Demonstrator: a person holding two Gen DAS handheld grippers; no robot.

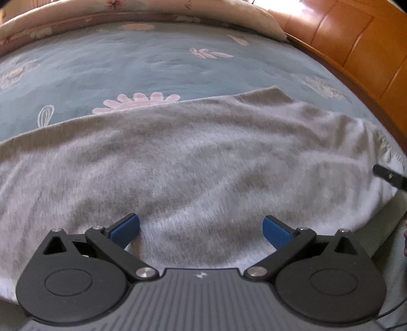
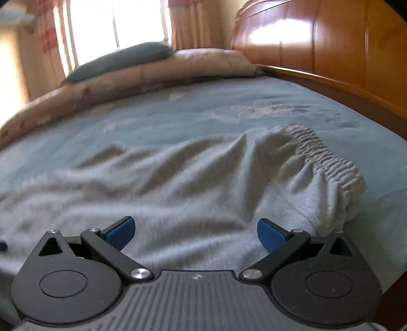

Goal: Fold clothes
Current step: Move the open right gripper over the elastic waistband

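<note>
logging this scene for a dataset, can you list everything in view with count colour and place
grey garment: one, light grey, spread across the near part of the bed, wrinkled
elastic waistband: one, grey, gathered, at the garment's right end
bedspread: one, blue-green with pale pink flower prints, under the garment
quilt: one, pale pink, folded along the bed's far side
pillow: one, dark teal, on top of the quilt
headboard: one, orange-brown glossy wood, right of the bed
window: one, bright, behind the pillow
curtains: pinkish, beside the window
left gripper: one, black with blue pads, open above the garment
right gripper: one, black with blue pads, open, near the waistband end
</note>
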